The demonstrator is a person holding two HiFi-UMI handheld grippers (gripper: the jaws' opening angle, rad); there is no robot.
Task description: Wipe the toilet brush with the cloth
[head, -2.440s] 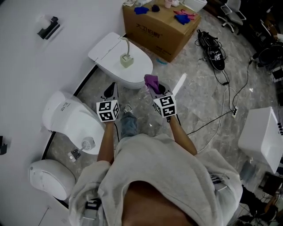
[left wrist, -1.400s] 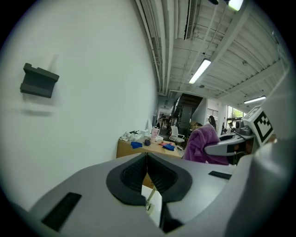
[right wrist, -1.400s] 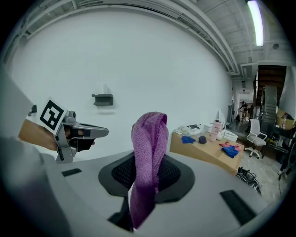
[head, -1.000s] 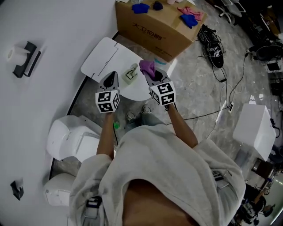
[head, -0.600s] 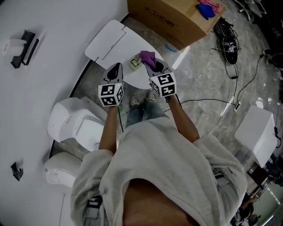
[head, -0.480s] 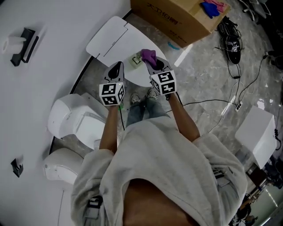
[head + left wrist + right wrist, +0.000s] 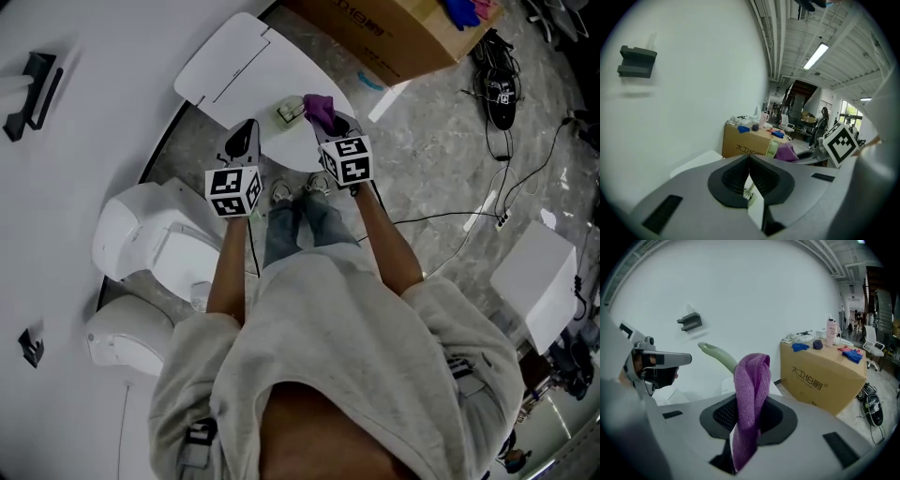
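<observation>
While the right gripper (image 7: 749,423) clamps one purple cloth (image 7: 751,380), folded and standing up out of its jaws, the left gripper (image 7: 749,165) is closed with nothing in it, pads meeting at the tip. That makes two grippers, side by side and a little apart, each with its marker cube toward the person. Just past the cloth, there's the one toilet brush (image 7: 291,112): pale green, upright on the closed lid of the nearest toilet (image 7: 234,70), its curved handle rising right behind the cloth in the right gripper view. Whether cloth and brush touch, I can't tell. Further out, count three white toilets along the wall: the lidded one ahead, a second (image 7: 150,246) by the person's left arm, a third (image 7: 120,339) behind that. One cardboard box (image 7: 398,37) sits on the marbled floor (image 7: 441,159) beyond, with blue and pink items on top.
</observation>
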